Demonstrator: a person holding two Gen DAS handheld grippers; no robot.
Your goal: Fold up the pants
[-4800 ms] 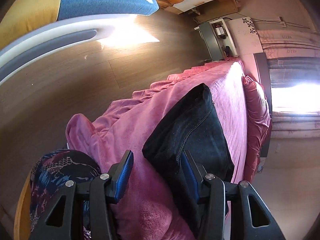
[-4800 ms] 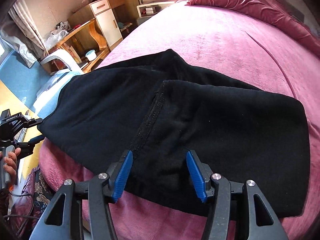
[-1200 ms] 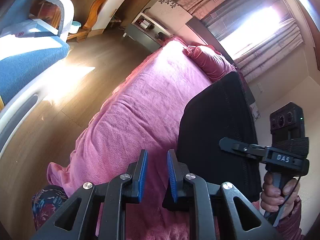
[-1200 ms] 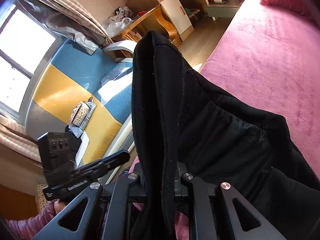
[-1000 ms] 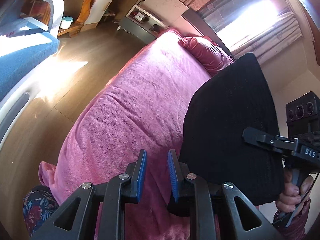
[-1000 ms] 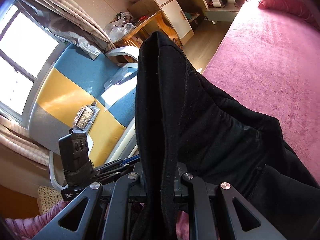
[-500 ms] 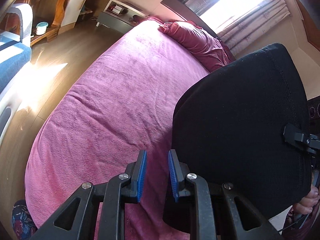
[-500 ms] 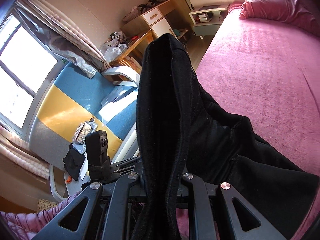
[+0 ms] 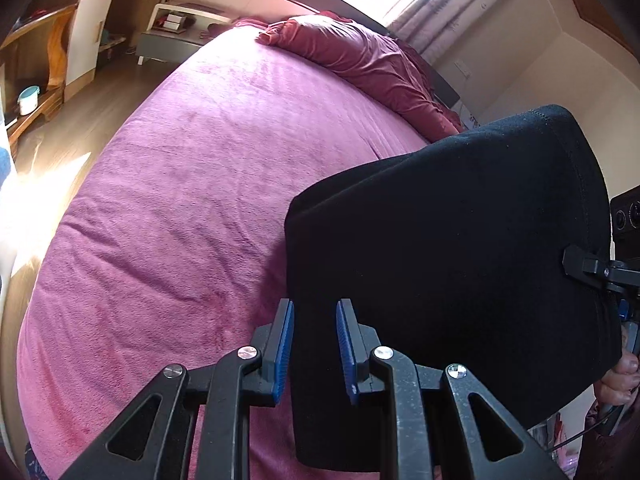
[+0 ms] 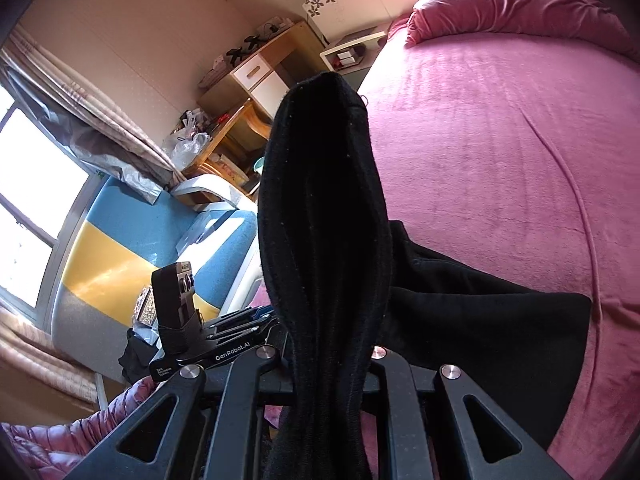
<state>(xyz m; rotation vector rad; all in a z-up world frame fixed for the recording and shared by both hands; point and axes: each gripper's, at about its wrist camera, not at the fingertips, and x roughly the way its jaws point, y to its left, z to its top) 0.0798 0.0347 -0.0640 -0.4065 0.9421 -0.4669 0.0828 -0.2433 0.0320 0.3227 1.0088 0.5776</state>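
Observation:
Black pants [image 9: 448,240] are lifted above the pink bed [image 9: 192,184]. My left gripper [image 9: 314,344] is shut on the pants' lower left edge, its blue pads pinching the fabric. My right gripper [image 10: 320,364] is shut on a thick fold of the pants [image 10: 320,220], which rises upright between its fingers and hides the pads. The rest of the pants [image 10: 492,328] drapes down onto the bed [image 10: 500,120] at the right. The right gripper also shows at the right edge of the left wrist view [image 9: 600,276], the left gripper in the right wrist view [image 10: 224,340].
Dark pink pillows [image 9: 360,56] lie at the head of the bed. A nightstand [image 9: 180,32] and a wooden desk [image 10: 248,80] stand beside the bed. A blue and yellow sofa [image 10: 140,240] stands across the wooden floor [image 9: 80,96].
Both grippers were open over the flat pants earlier. They have since shut on the pants and lifted them, and over the last second carried them forward over the bed.

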